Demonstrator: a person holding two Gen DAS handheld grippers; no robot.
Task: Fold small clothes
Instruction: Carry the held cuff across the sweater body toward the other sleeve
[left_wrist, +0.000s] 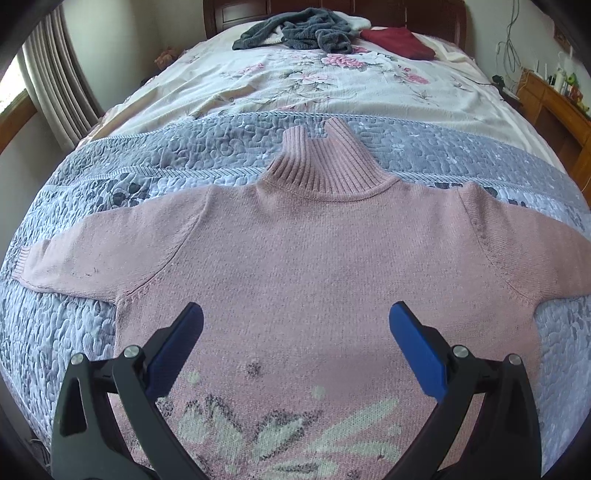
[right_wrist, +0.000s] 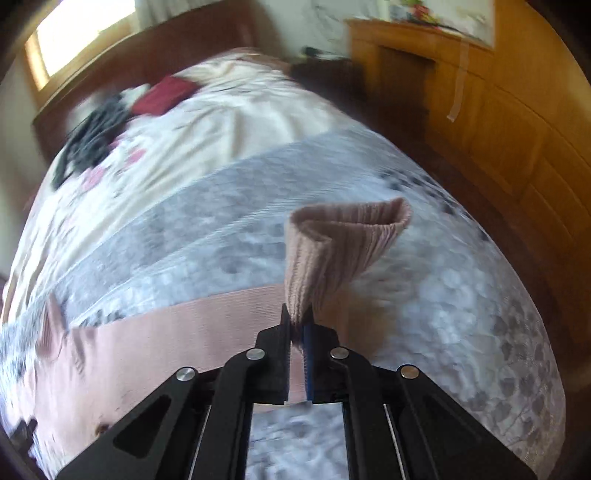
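Left gripper (left_wrist: 295, 321) spread wide, holds nothing, hovers above lower front of pink turtleneck sweater (left_wrist: 314, 258). Sweater lies flat, face up, on grey-blue quilted bedspread (left_wrist: 74, 332), left sleeve stretched out to side, ribbed collar toward headboard. Right gripper (right_wrist: 298, 325) closed tight on ribbed cuff of right sleeve (right_wrist: 332, 243), cuff lifted above bedspread. Farther: floral sheet (left_wrist: 295, 81), then dark grey garment heap (left_wrist: 299, 31) beside dark red folded cloth (left_wrist: 399, 42). Right-wrist view blurred.
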